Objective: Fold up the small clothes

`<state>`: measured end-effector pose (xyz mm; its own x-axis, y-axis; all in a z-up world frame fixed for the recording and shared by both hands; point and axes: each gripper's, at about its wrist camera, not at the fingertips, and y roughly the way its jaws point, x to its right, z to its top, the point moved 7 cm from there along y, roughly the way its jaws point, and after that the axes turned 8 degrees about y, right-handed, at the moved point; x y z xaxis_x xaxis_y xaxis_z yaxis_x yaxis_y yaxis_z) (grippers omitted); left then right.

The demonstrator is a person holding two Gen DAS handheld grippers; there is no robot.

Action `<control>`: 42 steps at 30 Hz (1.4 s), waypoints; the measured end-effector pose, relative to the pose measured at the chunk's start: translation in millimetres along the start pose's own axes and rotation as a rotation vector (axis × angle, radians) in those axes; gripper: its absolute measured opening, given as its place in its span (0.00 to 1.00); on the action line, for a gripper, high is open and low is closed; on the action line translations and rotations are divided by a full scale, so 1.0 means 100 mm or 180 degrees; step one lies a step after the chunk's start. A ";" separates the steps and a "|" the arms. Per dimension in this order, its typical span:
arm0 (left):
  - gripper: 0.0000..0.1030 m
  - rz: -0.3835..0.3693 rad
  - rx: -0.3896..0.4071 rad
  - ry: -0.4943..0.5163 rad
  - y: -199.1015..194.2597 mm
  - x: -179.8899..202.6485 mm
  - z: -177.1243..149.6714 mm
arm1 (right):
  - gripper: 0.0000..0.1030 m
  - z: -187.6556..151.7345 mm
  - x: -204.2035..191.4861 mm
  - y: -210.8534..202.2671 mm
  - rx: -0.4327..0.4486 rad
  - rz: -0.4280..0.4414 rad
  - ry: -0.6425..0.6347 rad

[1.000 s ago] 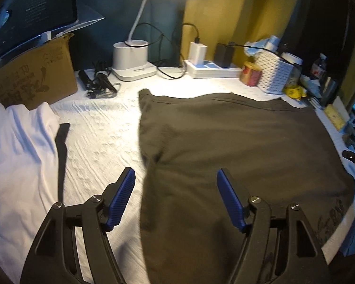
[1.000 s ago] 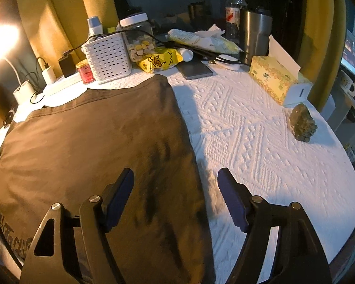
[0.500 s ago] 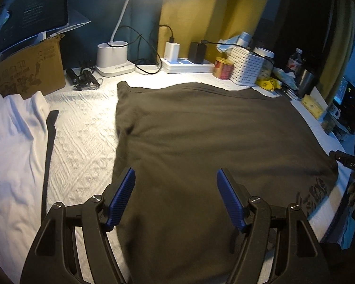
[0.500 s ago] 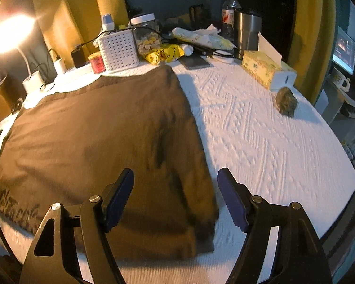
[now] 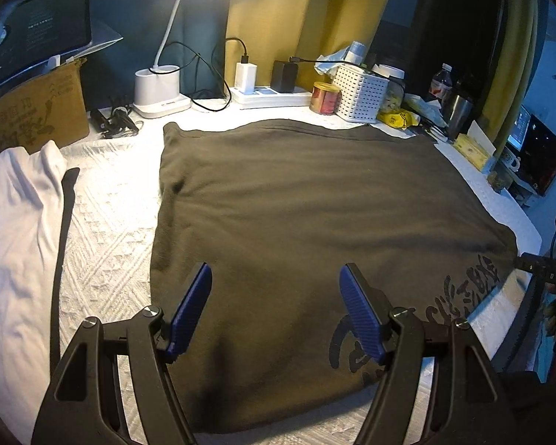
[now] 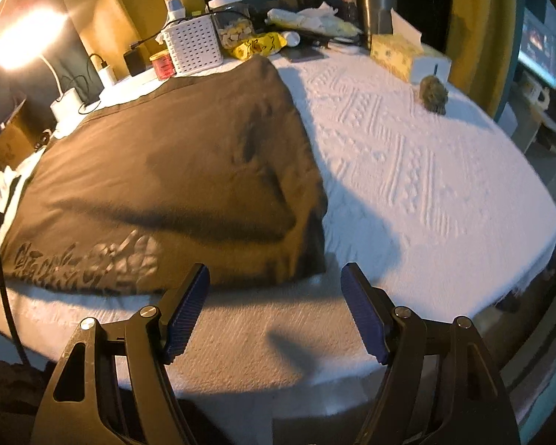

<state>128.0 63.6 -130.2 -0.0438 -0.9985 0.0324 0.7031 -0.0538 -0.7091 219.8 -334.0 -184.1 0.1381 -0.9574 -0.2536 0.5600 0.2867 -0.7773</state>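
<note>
While both tools (image 5: 274, 311) (image 6: 274, 311) gape empty, the garment (image 5: 315, 222) lies flat, printed hem nearest.

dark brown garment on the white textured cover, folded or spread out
Spread out: the dark brown garment lies flat as one broad sheet on the white textured cover; any earlier fold cannot be told.

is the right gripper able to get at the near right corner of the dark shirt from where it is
Probably yes. The right gripper is open and empty, and the dark shirt has its corner lying flat just beyond the left pad. Only bare white cover lies between them.
</note>
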 end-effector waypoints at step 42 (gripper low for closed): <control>0.70 0.0157 -0.0331 -0.0283 0.67 -0.52 0.38 | 0.63 1.34 -0.72 1.16 0.0128 0.0740 0.0220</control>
<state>204.2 111.4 -152.7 0.0555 -0.9970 0.0546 0.6253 -0.0079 -0.7803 384.0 -236.1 -178.6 0.2115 -0.8608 -0.4629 0.5520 0.4961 -0.6702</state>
